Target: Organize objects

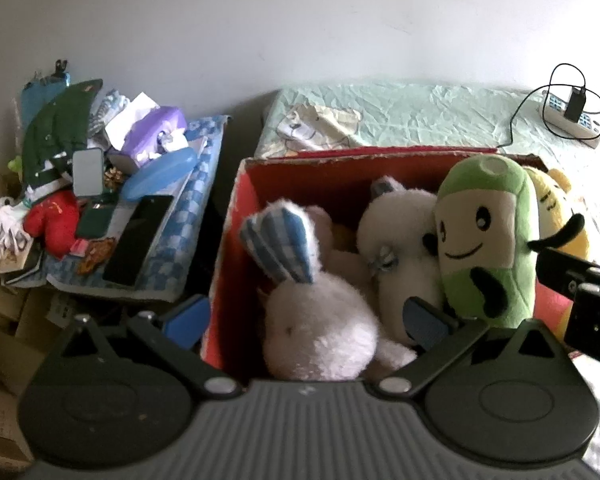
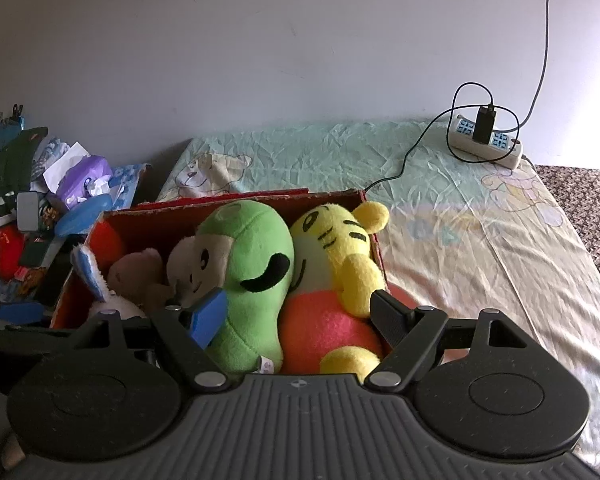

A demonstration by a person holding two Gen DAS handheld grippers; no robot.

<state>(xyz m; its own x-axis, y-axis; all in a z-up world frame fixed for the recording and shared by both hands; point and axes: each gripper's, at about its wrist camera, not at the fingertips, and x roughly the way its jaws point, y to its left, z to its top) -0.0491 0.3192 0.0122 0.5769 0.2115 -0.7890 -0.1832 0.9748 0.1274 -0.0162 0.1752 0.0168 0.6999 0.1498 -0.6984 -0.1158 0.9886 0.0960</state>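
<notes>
The yellow tiger plush is mostly hidden behind the green plush at right. The clutter pile at left is blurred.

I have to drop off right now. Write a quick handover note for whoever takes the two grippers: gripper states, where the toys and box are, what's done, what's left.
Left gripper: open, empty, above the white bunny in the red box.
Right gripper: open, empty, jaws straddling the green plush and yellow tiger plush without pressing on them.
Done: four plush toys sit in the box, including the white plush between the bunny and the green one. The box stands on the bed.
Left: probably the cluttered pile beside the bed, with a red soft item and a black phone.
</notes>
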